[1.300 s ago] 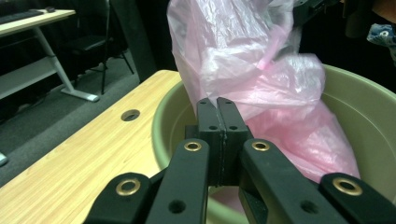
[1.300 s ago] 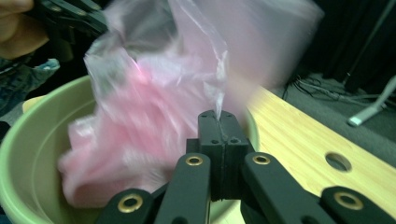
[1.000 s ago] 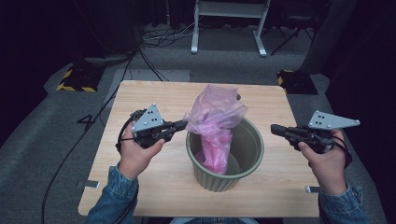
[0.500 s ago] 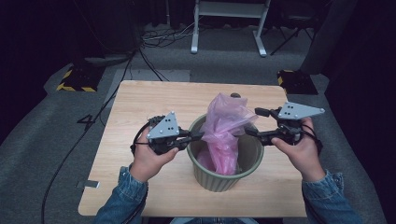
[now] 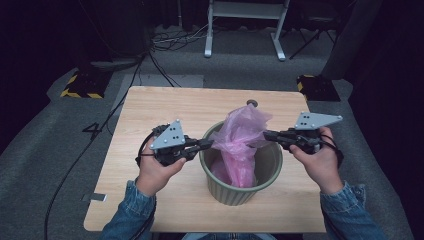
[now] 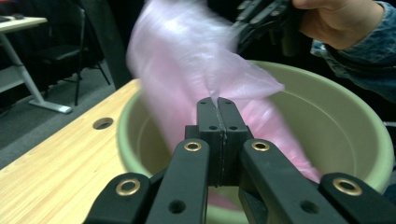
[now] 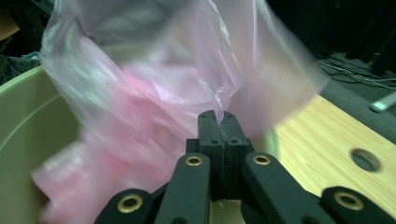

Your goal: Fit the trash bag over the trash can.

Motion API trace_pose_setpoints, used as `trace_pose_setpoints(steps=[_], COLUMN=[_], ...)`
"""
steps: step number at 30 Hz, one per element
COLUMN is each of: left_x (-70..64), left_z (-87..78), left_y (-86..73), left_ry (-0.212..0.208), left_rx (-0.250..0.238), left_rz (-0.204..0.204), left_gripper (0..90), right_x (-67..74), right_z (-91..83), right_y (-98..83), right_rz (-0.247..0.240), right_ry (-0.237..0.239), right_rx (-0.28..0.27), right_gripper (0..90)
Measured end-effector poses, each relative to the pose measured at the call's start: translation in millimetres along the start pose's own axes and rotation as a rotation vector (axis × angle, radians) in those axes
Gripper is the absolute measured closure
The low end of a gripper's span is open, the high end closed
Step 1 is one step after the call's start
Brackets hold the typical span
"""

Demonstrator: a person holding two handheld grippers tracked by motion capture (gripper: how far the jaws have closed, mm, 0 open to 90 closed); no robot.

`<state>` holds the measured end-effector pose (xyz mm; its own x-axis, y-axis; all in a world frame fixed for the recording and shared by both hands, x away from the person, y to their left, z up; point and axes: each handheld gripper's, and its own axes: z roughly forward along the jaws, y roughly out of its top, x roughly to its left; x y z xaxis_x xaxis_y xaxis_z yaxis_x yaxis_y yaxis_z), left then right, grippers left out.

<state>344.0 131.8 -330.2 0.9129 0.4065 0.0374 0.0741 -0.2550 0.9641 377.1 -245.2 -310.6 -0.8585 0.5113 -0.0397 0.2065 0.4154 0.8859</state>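
Observation:
A pale green bin point(image 5: 235, 195) stands on the wooden table point(image 5: 165, 107), with a thin pink plastic bag point(image 5: 242, 135) rising out of it. My left gripper point(image 5: 210, 145) reaches over the bin's left rim and is shut on a pinch of the bag's film point(image 6: 219, 88). From the right, my right gripper point(image 5: 267, 135) has just been closing and now pinches the bag's film point(image 7: 205, 88) between its jaws. In the left gripper view the bin's rim point(image 6: 327, 88) curves behind the bag, and the other hand's gripper point(image 6: 261, 18) shows at the top.
A small round hole point(image 5: 252, 103) sits in the tabletop behind the bin. Behind the table, on the grey floor, stand a white-framed stand point(image 5: 245, 25), loose cables point(image 5: 165, 45) and two yellow-and-black striped blocks point(image 5: 77, 87). A strip of tape point(image 5: 95, 197) hangs off the table's front left edge.
Both hands came inward to the bin. The right gripper moved left from beside the bin to the bag and closed on it. The bag's top is now pulled between the two grippers.

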Motion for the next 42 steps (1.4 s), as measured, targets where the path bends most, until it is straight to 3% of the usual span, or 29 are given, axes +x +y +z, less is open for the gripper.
trace_pose_setpoints(steps=[11, 12, 16, 17, 20, 24, 28, 31, 32, 34, 42], left_x=[-0.4, 0.3, 2.0, 2.3, -2.0, -9.7, -13.1, -19.3, -24.2, -27.5, -43.6], left_z=[-8.6, -10.3, -12.4, -12.0, -3.8, 8.0, 18.0, 31.5, 36.9, 39.1, 50.5], left_y=[0.1, -0.4, -1.1, -1.1, 1.7, 4.2, 6.0, 8.4, 9.4, 9.4, 18.6], left_ry=[0.033, 0.048, 0.036, 0.028, 0.02, -0.031, -0.046, -0.09, -0.125, -0.139, -0.113], left_rx=[0.001, 0.001, -0.006, -0.007, -0.024, 0.001, 0.029, 0.05, 0.056, 0.062, 0.05], left_rz=[-0.003, -0.005, -0.017, -0.022, 0.023, 0.075, 0.11, 0.151, 0.175, 0.182, 0.222], left_gripper=[90.0, 90.0, 89.9, 84.6, 54.6, 36.0, 31.8, 29.3, 28.8, 27.4, 25.4], right_x=[1.4, 1.7, 0.4, 2.4, 6.6, 9.5, 9.8, 10.7, 10.8, 9.2, 10.8], right_z=[-33.9, -37.3, -42.2, -43.5, -42.8, -40.7, -38.4, -35.1, -35.1, -36.4, -30.3], right_y=[-5.7, -7.6, -12.3, -13.0, -10.8, -6.6, -3.9, 1.4, 2.5, 5.8, 10.8], right_rz=[0.025, 0.027, 0.042, 0.037, 0.031, 0.025, 0.032, 0.039, 0.043, 0.049, 0.064], right_ry=[-0.046, -0.067, -0.065, -0.065, -0.057, -0.052, -0.045, -0.055, -0.061, -0.078, -0.073], right_rx=[-0.022, -0.014, -0.025, -0.023, -0.022, -0.032, -0.041, -0.061, -0.065, -0.084, -0.09], right_gripper=[90.0, 90.0, 90.0, 90.0, 90.0, 90.0, 90.0, 90.0, 90.0, 90.0, 90.0])
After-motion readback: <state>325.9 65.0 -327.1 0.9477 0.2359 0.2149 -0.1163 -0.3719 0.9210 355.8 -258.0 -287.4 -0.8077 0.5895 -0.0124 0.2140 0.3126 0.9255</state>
